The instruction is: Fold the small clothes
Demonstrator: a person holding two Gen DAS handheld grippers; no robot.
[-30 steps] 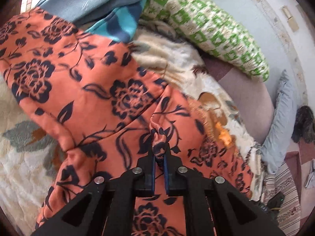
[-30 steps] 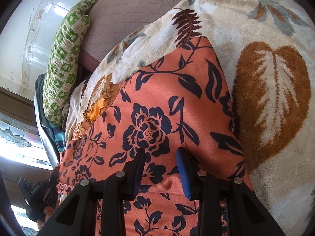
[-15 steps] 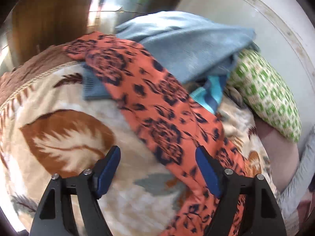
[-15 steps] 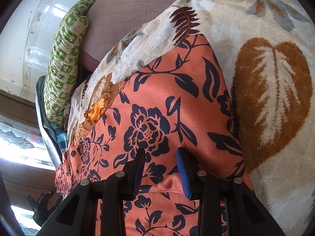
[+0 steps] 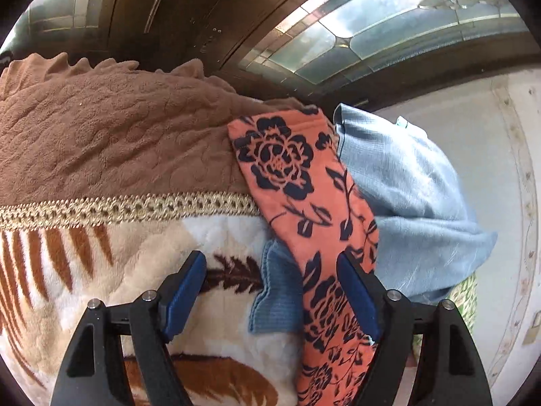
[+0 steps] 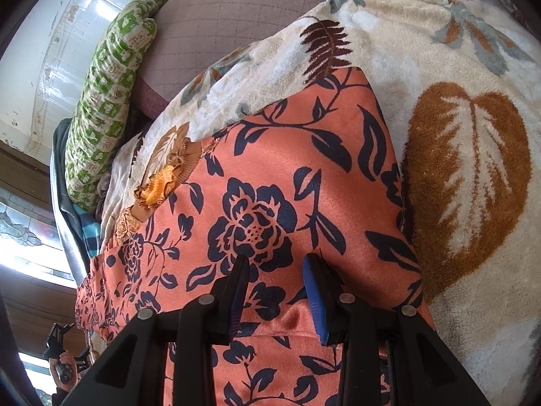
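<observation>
Left wrist view: my left gripper (image 5: 270, 291) hangs spread and empty above the orange cloth (image 5: 324, 237); my right gripper (image 6: 275, 287), half-spread, pins its other end flat for folding.

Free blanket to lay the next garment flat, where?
Bare leaf-print blanket right of the orange floral garment, and left of it below the brown blanket's braided trim. Crowded past that garment: blue clothes pile, green pillow.

No text, label, brand name or number can be read in either view. The green-and-white pillow (image 6: 104, 101) at far left carries small printed motifs, but they are too small and blurred to tell whether any are letters.
</observation>
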